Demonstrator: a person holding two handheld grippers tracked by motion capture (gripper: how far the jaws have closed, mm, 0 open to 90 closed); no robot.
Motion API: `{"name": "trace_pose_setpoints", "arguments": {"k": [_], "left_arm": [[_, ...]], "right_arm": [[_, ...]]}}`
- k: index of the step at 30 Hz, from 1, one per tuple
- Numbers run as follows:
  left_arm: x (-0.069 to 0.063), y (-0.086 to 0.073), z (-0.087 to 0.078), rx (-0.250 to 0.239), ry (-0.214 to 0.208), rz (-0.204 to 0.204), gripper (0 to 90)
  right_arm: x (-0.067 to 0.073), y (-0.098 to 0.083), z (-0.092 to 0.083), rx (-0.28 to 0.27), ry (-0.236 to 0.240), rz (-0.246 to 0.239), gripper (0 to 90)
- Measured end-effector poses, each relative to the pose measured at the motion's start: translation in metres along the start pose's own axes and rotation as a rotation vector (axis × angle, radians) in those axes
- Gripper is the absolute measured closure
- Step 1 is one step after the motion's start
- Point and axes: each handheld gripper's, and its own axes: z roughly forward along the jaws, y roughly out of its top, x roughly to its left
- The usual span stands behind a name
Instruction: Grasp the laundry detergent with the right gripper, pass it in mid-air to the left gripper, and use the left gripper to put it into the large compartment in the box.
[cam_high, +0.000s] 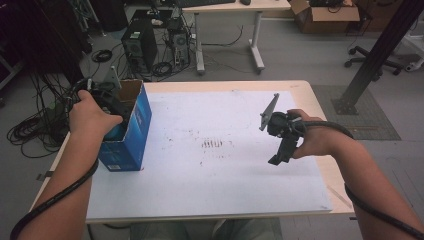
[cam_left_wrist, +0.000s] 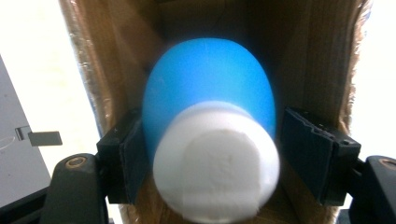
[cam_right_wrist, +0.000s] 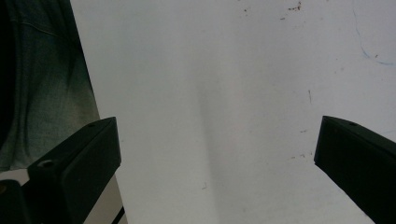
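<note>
While hanging inside the blue cardboard box (cam_high: 131, 131), the left gripper (cam_left_wrist: 212, 158) is straddling a blue plastic bottle with white cap (cam_left_wrist: 210, 135), right pad clear of it. Right gripper (cam_right_wrist: 219, 163) is hovering over the white table sheet (cam_right_wrist: 224, 84), jaws spread, nothing between.

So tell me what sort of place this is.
Probably a lab or workshop: desktop computer towers and tangled cables on the floor, a cardboard box behind, and a stained white work table.
</note>
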Motion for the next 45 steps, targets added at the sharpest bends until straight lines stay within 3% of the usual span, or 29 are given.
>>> {"name": "trace_pose_setpoints", "arguments": {"k": [20, 31, 45], "left_arm": [[-0.001, -0.002, -0.021, -0.021, -0.022, 0.017, 20.0], [-0.001, -0.003, -0.043, -0.052, 0.004, 0.021, 12.7], [-0.008, -0.004, -0.071, -0.079, 0.058, 0.078, 0.2]], "right_arm": [[-0.001, 0.003, -0.002, -0.004, -0.003, -0.006, 0.4], [-0.001, 0.002, -0.003, -0.004, -0.005, -0.004, 0.3], [0.0, 0.0, -0.007, -0.004, -0.011, -0.002, 0.3]]}}
